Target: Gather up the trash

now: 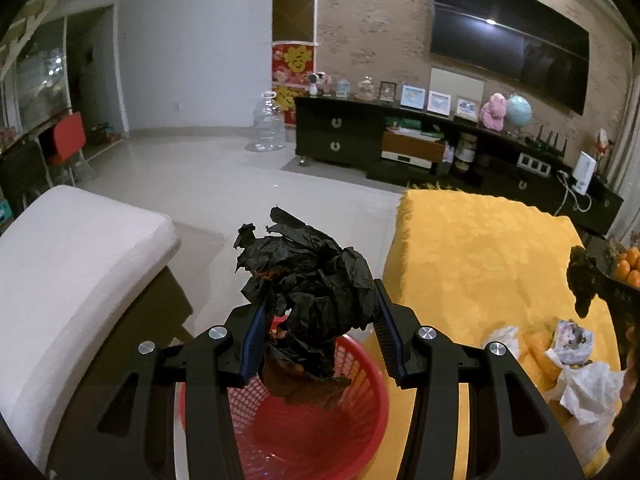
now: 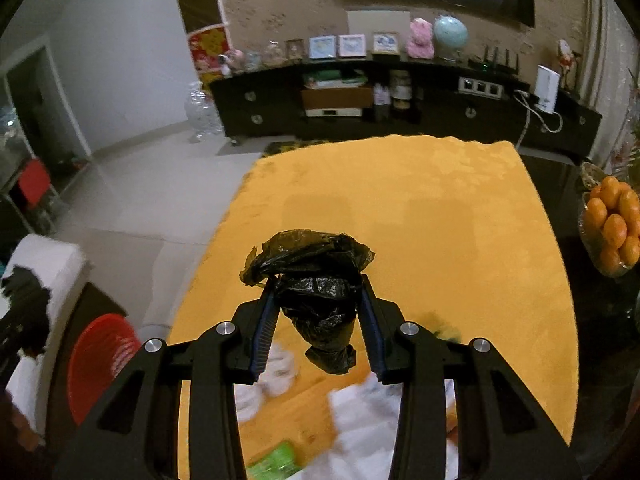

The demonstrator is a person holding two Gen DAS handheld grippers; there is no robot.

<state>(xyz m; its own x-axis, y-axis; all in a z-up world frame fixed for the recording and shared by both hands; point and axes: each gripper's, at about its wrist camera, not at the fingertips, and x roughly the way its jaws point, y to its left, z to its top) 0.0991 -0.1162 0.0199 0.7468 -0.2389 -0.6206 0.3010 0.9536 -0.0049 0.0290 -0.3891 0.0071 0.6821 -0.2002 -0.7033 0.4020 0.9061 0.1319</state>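
My left gripper (image 1: 320, 300) is shut on a crumpled black paper wad (image 1: 308, 276) and holds it right above the red plastic basket (image 1: 360, 412). My right gripper (image 2: 318, 292) is shut on a crumpled black plastic bag (image 2: 316, 280), held above the yellow-covered table (image 2: 420, 220). White crumpled tissues (image 1: 588, 392) and a printed wrapper (image 1: 572, 338) lie on the table in the left wrist view. In the right wrist view white tissues (image 2: 360, 412) and a green packet (image 2: 276, 464) lie blurred below the gripper, and the basket (image 2: 100, 360) stands at the left.
A white cushioned bench (image 1: 68, 272) stands left of the basket. A bowl of oranges (image 2: 612, 224) sits at the table's right. A dark TV cabinet (image 2: 400, 100) with a wall TV is across the tiled floor, a large water bottle (image 1: 268, 124) beside it.
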